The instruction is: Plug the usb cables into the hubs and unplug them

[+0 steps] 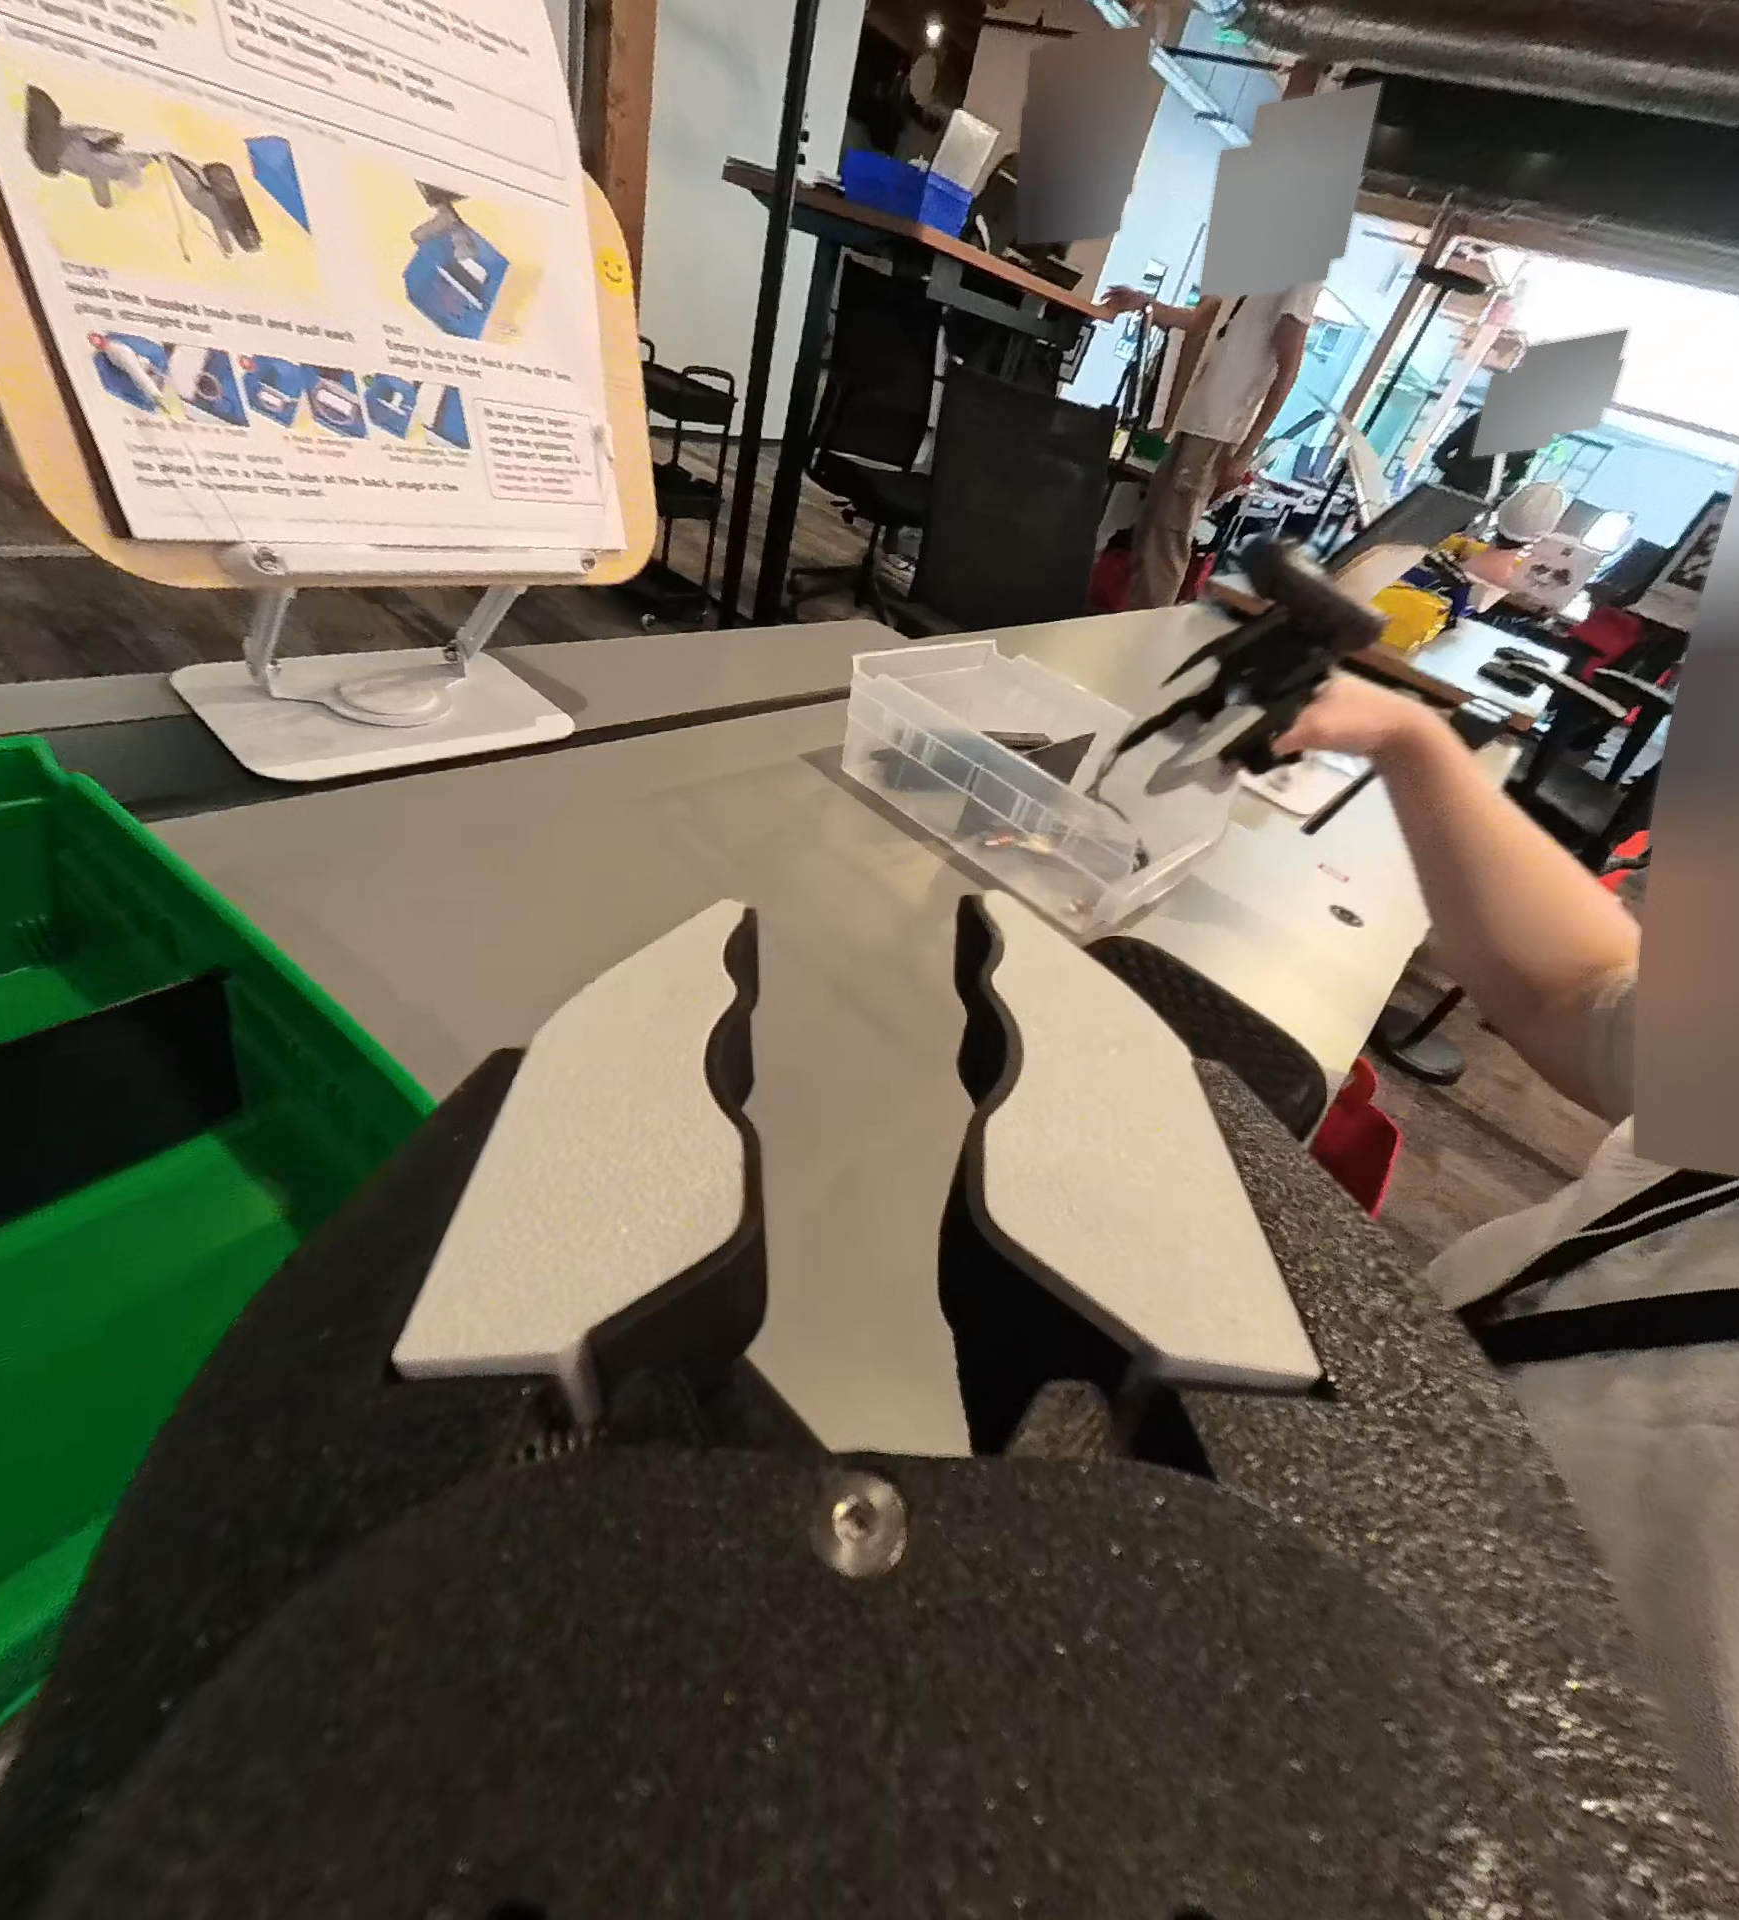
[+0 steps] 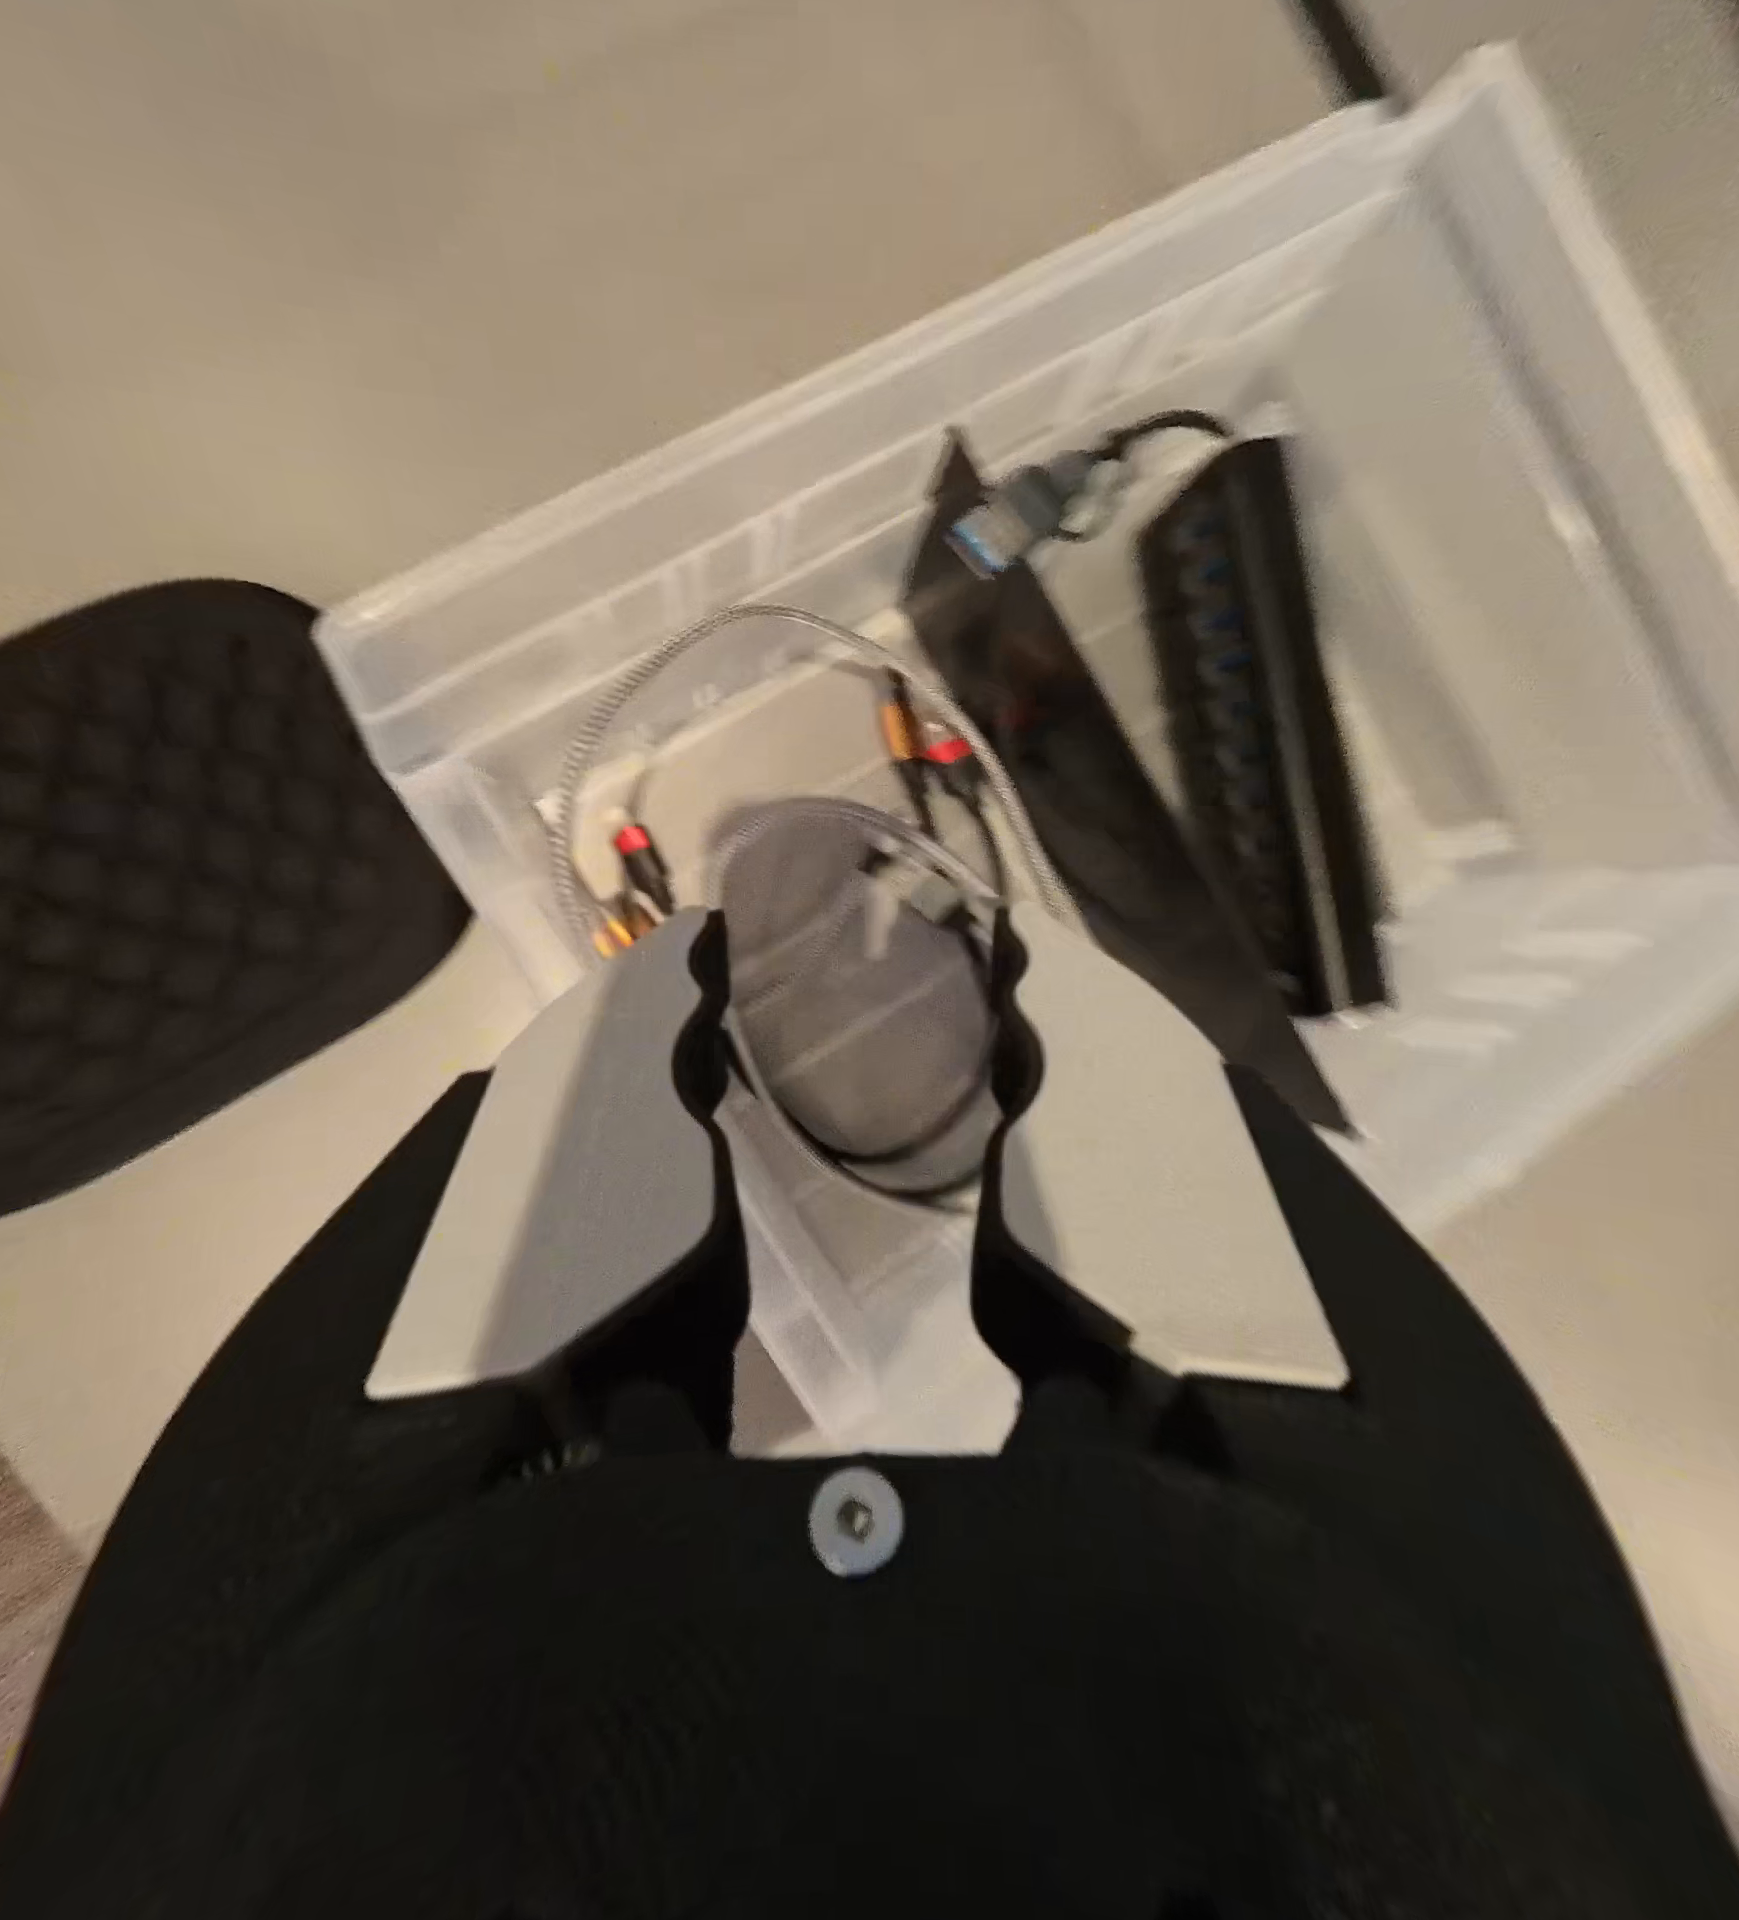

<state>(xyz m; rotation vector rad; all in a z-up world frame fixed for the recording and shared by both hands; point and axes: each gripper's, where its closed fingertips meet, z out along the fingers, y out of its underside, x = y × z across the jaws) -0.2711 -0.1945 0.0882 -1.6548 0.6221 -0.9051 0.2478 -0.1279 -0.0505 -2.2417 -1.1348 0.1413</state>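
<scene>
A clear plastic bin (image 2: 1104,343) lies on the grey table and also shows in the left wrist view (image 1: 906,686). In its back part lies a long black USB hub (image 2: 1249,717) with a row of blue ports and a short lead ending in a grey plug (image 2: 1026,509). In its front part lie loose USB cables (image 2: 636,686) with orange and red plugs (image 2: 906,732). My right gripper (image 2: 860,925) is open and empty, hovering above the cables; it shows far off in the left wrist view (image 1: 1156,727). My left gripper (image 1: 854,914) is open and empty above bare table.
A green bin (image 1: 117,1091) with a black divider stands at the left. An instruction sheet on a white stand (image 1: 325,312) is at the back left. A black mesh chair back (image 2: 117,883) is beside the table edge. People stand in the background. About 55 cm separates my left fingertips from my right. Measured from the fingertips, the grey plug (image 2: 1026,509) is 10 cm or so from the right gripper and 50 cm from the left.
</scene>
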